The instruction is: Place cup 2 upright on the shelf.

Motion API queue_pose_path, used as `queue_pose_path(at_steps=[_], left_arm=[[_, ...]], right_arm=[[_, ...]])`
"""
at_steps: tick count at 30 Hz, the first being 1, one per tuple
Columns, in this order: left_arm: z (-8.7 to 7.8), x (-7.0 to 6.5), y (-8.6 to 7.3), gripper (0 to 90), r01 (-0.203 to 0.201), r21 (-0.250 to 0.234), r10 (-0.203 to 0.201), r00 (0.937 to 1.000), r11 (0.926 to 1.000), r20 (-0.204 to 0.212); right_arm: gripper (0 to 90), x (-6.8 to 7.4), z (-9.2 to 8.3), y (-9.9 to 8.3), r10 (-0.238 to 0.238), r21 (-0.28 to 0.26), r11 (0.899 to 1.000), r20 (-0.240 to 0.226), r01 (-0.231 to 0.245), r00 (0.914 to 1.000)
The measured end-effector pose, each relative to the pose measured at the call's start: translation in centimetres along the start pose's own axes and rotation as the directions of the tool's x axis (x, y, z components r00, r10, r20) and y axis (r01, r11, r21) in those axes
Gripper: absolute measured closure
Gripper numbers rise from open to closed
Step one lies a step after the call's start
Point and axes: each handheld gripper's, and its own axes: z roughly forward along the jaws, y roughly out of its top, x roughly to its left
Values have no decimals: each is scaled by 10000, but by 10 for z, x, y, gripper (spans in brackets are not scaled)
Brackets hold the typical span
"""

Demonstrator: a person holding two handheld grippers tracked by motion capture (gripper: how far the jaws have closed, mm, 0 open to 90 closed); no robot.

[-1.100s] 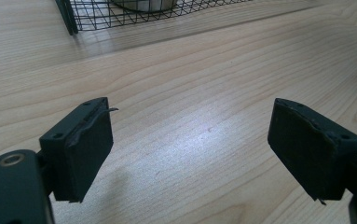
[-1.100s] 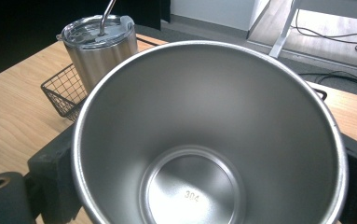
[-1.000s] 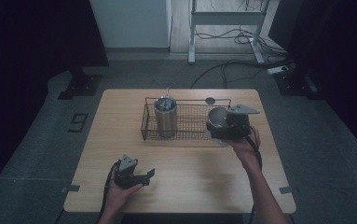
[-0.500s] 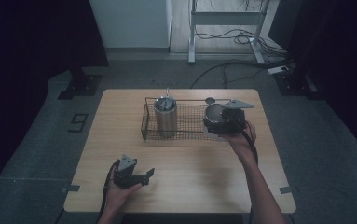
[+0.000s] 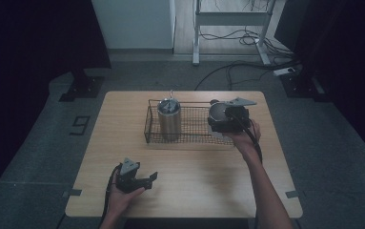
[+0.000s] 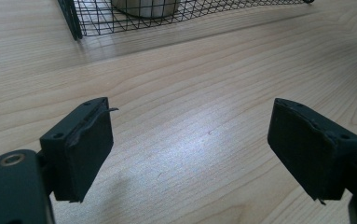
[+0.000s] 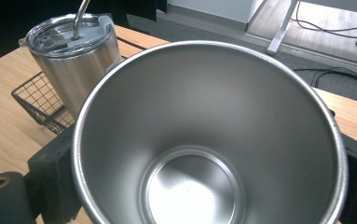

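Note:
My right gripper (image 5: 222, 118) is shut on an empty steel cup (image 5: 217, 110), held over the right end of a black wire basket (image 5: 194, 126). In the right gripper view the cup (image 7: 204, 140) opens toward the camera, with a black finger (image 7: 50, 177) pressed on each side of it. A lidded steel tumbler (image 5: 169, 119) with a straw stands upright in the basket's left part; it is the tumbler (image 7: 73, 51) to the left of the cup. My left gripper (image 5: 144, 180) rests low near the table's front edge, open, with bare wood between its pads (image 6: 80, 149).
The wooden table (image 5: 123, 143) has free surface in front of the basket and at both sides. The basket's near corner (image 6: 92, 18) lies ahead of the left gripper. Cables and a metal stand's legs (image 5: 228, 43) are on the floor beyond the table.
My right gripper has carried the steel cup slightly left and toward the far side, over the basket's right end. The left gripper has stayed where it was.

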Motion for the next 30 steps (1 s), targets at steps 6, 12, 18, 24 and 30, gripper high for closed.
queue_pose_path(at_steps=[6, 12, 18, 24, 30], left_arm=[[1, -1, 0, 143, -26, -13, 26, 10000, 10000, 17], [1, -2, 0, 143, -47, 5, 47, 10000, 10000, 29], [0, -2, 0, 144, -57, -49, 57, 10000, 10000, 47], [-1, -4, 1, 145, -116, -94, 117, 9999, 9999, 96], [-1, -4, 1, 145, -118, -38, 118, 9999, 9999, 87]], right_arm=[[65, -1, 4, 3, 29, 31, 10000, 28, -29, 10000], [65, -5, 9, 6, 114, 60, 9999, 99, -115, 9999], [65, -9, 15, 11, 222, 39, 9997, 122, -223, 9997], [65, -12, 23, 14, 208, 164, 9996, 193, -211, 9996], [65, -14, 31, 17, 205, 267, 9994, 243, -211, 9995]])
